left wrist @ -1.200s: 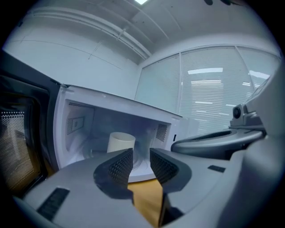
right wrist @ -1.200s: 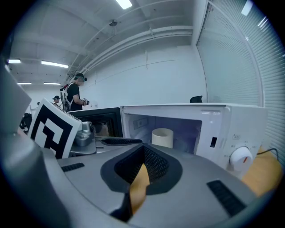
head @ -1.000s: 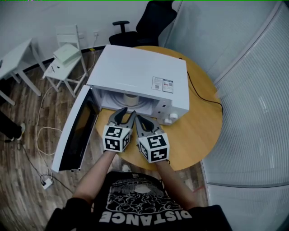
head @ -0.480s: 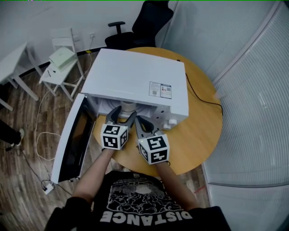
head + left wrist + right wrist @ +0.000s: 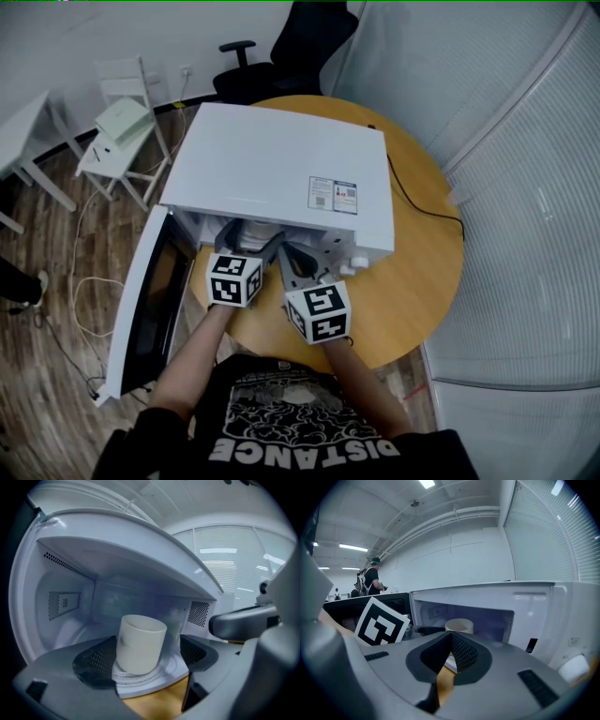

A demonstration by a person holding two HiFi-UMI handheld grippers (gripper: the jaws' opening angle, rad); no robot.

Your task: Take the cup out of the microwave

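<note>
Cup [image 5: 139, 644], white and upright, stands on the ribbed turntable [image 5: 161, 671] inside the microwave [image 5: 272, 159]. We find it near the front of the cavity.

We hold the left claw [image 5: 250, 246] at the cavity mouth. Its jaws stand wide apart and have just been opening. The cup sits in the gap between them, and neither pad presses on it. We hold the right claw [image 5: 451, 634] just beside the left one, in front of the right part of the opening. Its jaws are together at the tips, with nothing between them.

Surroundings:
- The door [image 5: 150, 295] hangs swung out to the left, beside the left forearm.
- Perforated vent grilles [image 5: 199, 613] line the cavity walls on both sides of the cup.
- Two white knobs [image 5: 354, 265] sit at the front right corner of the microwave.
- The microwave rests on a round wooden surface [image 5: 417, 253]. A black cable [image 5: 422, 202] runs across that surface behind it.
- A black office chair [image 5: 300, 47] and a white chair [image 5: 122, 122] stand on the floor beyond.

Writing:
- A label [image 5: 334, 194] on the microwave top carries a square code and a red-edged panel. Its print is too small to read.
- Our black shirt [image 5: 300, 448] reads DISTANCE.
</note>
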